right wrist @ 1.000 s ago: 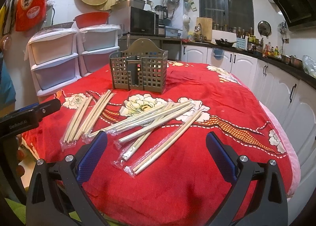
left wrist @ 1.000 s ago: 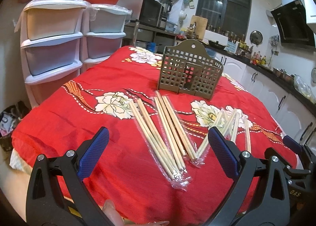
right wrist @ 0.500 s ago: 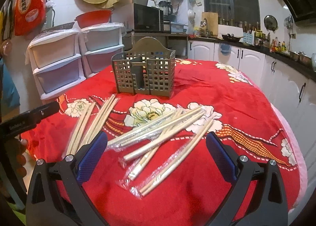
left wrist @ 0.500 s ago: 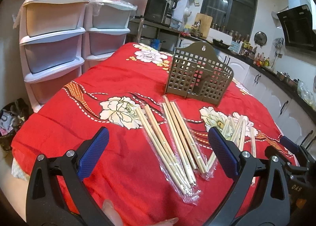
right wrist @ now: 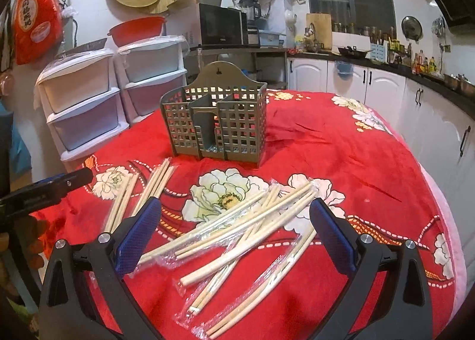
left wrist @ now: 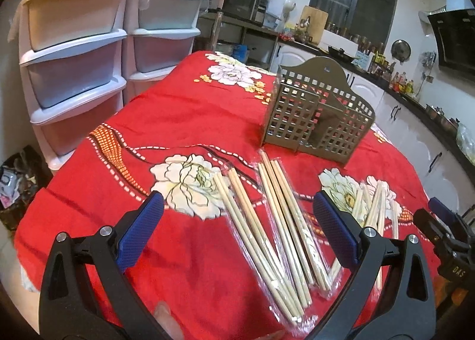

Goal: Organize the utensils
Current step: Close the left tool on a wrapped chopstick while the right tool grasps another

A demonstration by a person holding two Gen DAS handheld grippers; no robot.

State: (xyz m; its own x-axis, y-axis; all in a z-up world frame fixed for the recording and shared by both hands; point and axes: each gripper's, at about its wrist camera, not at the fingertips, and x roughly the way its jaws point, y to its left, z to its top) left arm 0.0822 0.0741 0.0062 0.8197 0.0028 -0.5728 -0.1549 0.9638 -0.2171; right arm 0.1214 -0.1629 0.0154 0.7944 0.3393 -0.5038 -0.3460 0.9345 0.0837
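Note:
Two plastic-wrapped bundles of wooden chopsticks [left wrist: 276, 221] lie on the red flowered tablecloth [left wrist: 178, 120], between the fingers of my open, empty left gripper [left wrist: 237, 230]. A grey perforated utensil holder [left wrist: 317, 120] stands upright behind them. In the right wrist view, a crossed pile of wrapped chopsticks [right wrist: 237, 233] lies between the fingers of my open, empty right gripper [right wrist: 234, 230]. The holder [right wrist: 216, 126] stands beyond it, and the two bundles [right wrist: 139, 191] lie to the left. My right gripper shows at the right edge of the left wrist view [left wrist: 445, 230].
White plastic drawer units [left wrist: 77, 67] stand left of the table. Kitchen cabinets and a cluttered counter [right wrist: 386, 85] run along the back and right. The tablecloth drops off at the right edge [right wrist: 445, 221].
Both grippers have moved forward and lower toward the chopsticks, so the bundles and holder look larger. Both stay open. Nothing on the table has moved.

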